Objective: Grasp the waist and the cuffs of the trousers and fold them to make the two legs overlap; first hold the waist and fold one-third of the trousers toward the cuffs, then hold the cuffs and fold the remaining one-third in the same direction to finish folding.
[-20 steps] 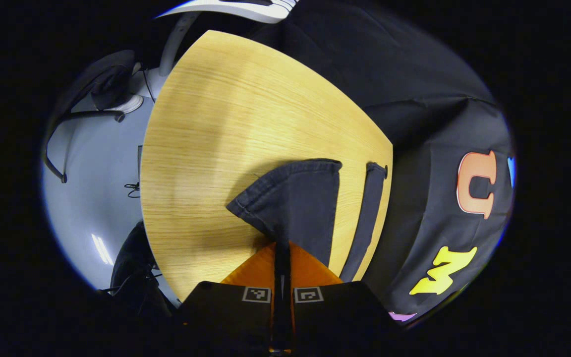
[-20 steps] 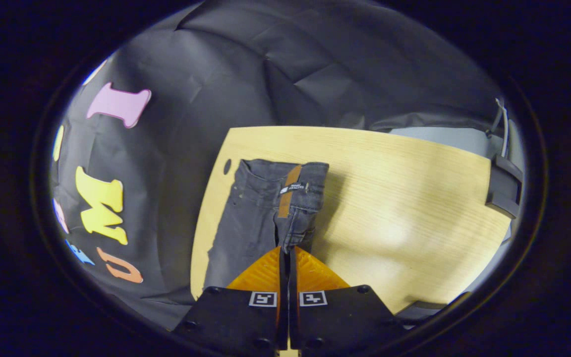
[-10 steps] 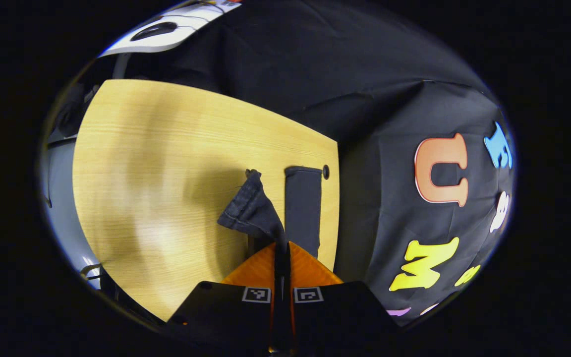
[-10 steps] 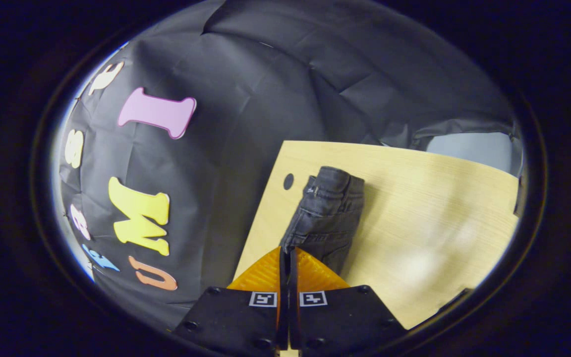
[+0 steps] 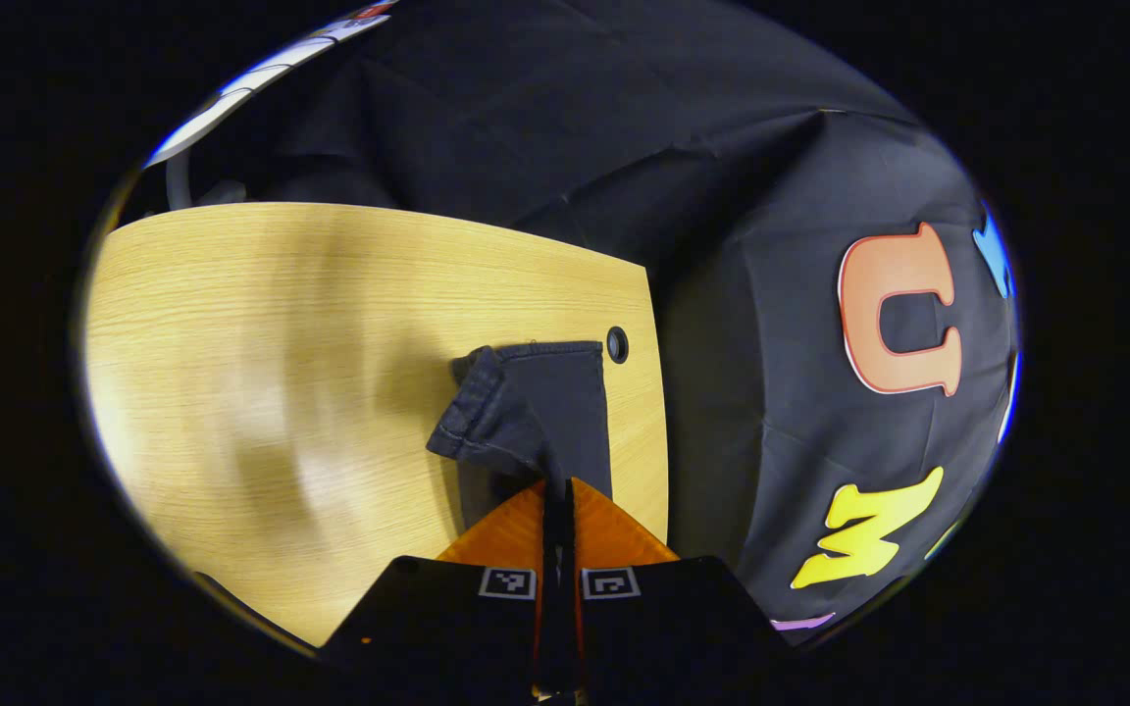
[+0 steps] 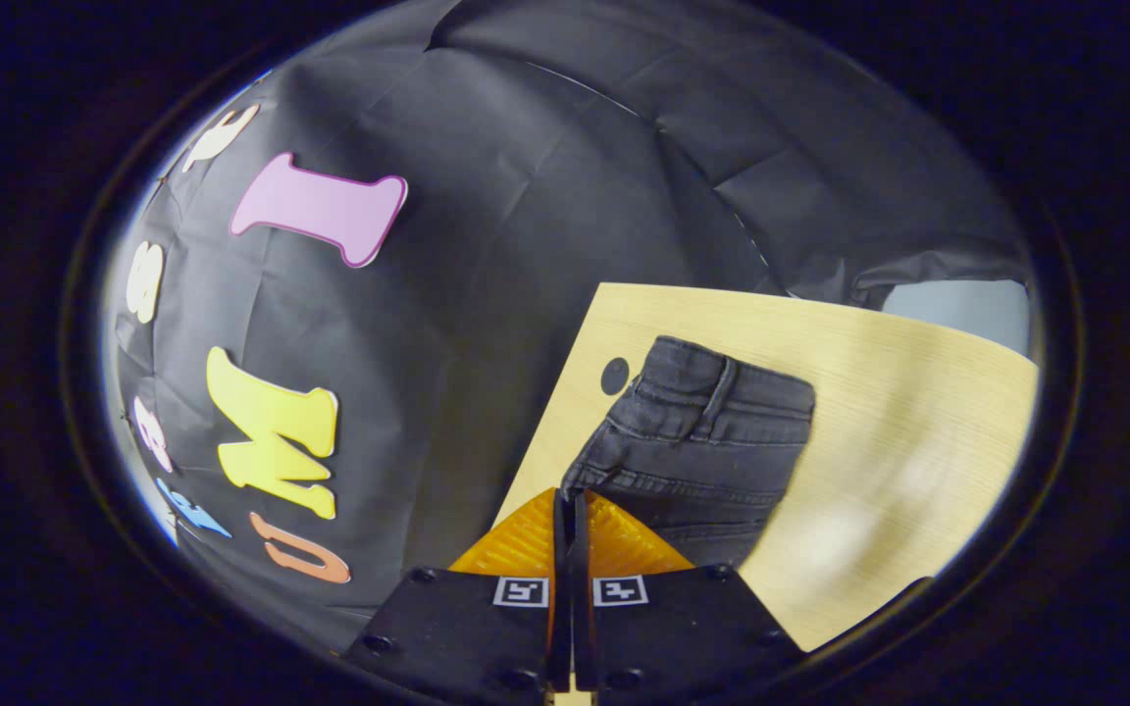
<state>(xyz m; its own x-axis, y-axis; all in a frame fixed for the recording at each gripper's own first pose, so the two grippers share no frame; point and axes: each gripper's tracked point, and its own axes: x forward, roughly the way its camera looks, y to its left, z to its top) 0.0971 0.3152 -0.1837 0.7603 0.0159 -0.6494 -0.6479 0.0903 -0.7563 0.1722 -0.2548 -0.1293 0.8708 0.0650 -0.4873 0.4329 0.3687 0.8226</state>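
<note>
wooden table [image 5: 281, 324] is what the trousers [image 6: 702, 441] are laid on, near the edge hole. cuff pinched tight by the left gripper [image 5: 555, 490], waist by the right gripper [image 6: 568, 500]. if lowered unevenly, legs could easily get misaligned.

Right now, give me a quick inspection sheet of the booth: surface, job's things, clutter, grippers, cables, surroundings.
Surface: light wooden table, with a round hole near the edge by the wall.
Job's things: dark trousers; cuffs doubled over near the hole, waist lies along the table edge.
Clutter: nothing seen.
Grippers: left hand-held gripper shut on the cuffs; right hand-held gripper shut on the waist edge.
Cables: nothing seen.
Surroundings: black cloth wall behind the table.
</note>
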